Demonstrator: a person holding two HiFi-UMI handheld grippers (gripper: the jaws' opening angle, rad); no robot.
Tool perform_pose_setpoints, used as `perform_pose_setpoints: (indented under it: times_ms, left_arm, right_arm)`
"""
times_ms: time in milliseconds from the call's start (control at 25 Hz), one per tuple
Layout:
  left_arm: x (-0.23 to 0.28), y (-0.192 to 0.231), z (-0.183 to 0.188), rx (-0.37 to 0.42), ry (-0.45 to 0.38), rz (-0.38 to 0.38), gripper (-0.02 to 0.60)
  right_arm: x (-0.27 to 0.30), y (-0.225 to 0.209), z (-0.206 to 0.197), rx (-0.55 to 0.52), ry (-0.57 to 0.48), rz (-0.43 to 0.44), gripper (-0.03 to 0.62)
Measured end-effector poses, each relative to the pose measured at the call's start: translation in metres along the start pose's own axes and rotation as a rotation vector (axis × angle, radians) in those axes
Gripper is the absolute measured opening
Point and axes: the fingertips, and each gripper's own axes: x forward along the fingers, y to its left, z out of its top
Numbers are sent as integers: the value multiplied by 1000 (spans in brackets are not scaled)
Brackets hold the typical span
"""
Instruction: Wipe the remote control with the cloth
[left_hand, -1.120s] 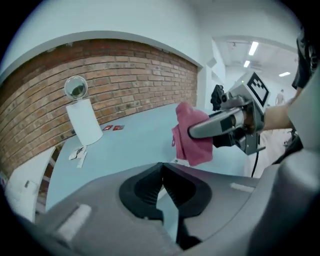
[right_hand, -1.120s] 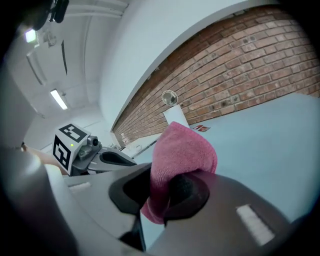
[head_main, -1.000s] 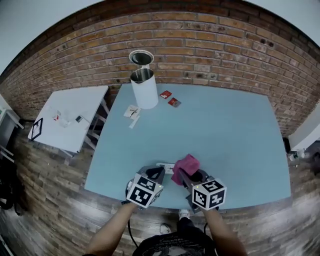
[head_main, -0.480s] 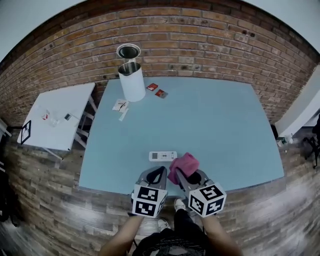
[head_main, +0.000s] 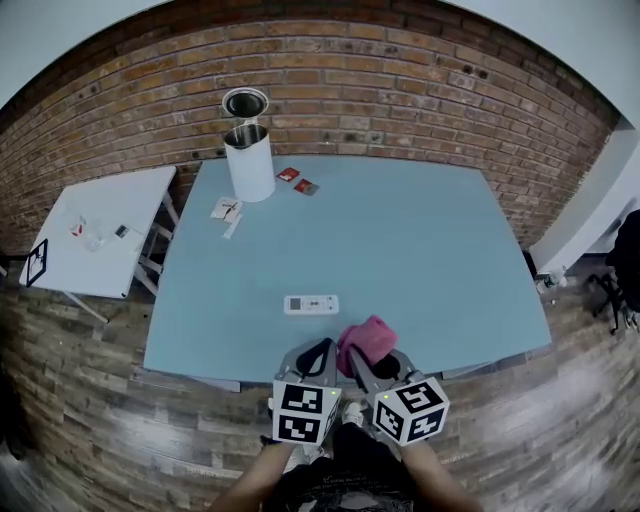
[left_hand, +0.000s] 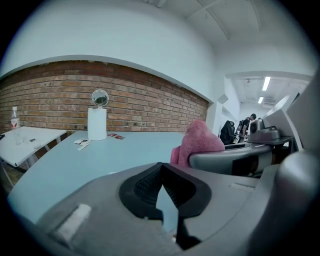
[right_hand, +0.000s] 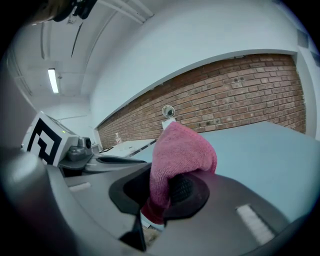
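Note:
The white remote control lies flat on the light blue table, a little way from its near edge. My left gripper hovers over that near edge, short of the remote, and is shut with nothing between its jaws. Beside it on the right, my right gripper is shut on a bunched pink cloth. The cloth stands up out of the right gripper. In the left gripper view the cloth shows at right.
A white cylindrical bin with its lid raised stands at the table's far left corner. Two red packets and some white paper bits lie near it. A small white side table is at left, with a brick wall behind.
Both grippers have drawn back towards the near table edge, away from the remote. The remote, earlier partly hidden by the left gripper, now lies in full view ahead of them.

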Motion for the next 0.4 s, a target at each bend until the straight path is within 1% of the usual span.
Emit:
perform_pose_setpoints:
  times_ms: [200,400]
  left_arm:
    - [-2,0,0,8,-8,15,-3]
    - [-1,-1,-3,4,-4,11,-3]
  right_arm:
    - [-1,8,-3,-37,8,-6,63]
    - [-1,9,-8,-22,26,5,63]
